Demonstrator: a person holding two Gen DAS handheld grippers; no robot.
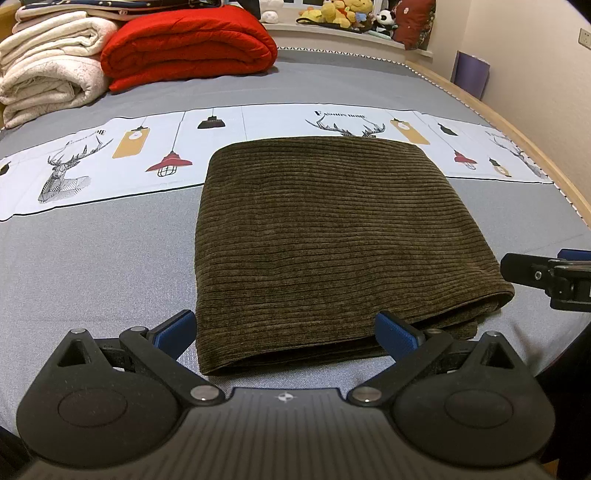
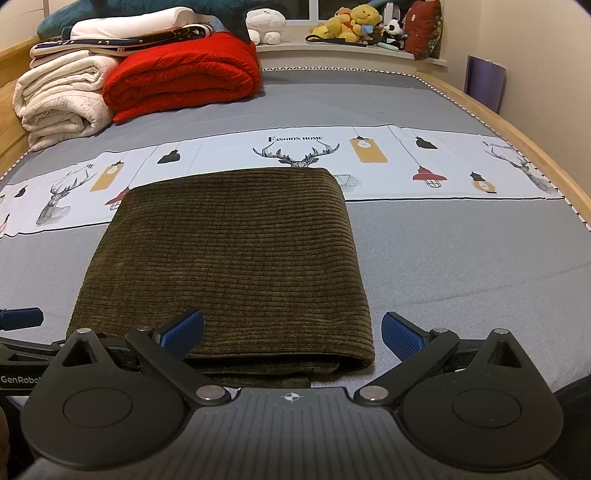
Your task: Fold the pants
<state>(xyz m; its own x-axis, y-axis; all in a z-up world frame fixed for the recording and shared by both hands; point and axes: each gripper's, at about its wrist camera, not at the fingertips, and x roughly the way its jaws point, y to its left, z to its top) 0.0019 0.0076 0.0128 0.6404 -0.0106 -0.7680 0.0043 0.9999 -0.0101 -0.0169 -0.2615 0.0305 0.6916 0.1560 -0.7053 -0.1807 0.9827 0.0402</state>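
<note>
The olive-brown corduroy pants (image 1: 332,236) lie folded into a thick rectangle on the grey bed; they also show in the right wrist view (image 2: 229,266). My left gripper (image 1: 286,330) is open and empty at the near edge of the bundle, its blue pads on either side of the left part. My right gripper (image 2: 291,334) is open and empty at the near right corner of the bundle. The right gripper's side shows at the right edge of the left wrist view (image 1: 546,277).
A red folded quilt (image 1: 188,48) and white blankets (image 1: 48,62) are stacked at the far left of the bed. The bed sheet (image 1: 92,258) has a white printed band. Plush toys (image 2: 354,22) sit on the windowsill. A wooden bed rail (image 1: 535,158) runs along the right.
</note>
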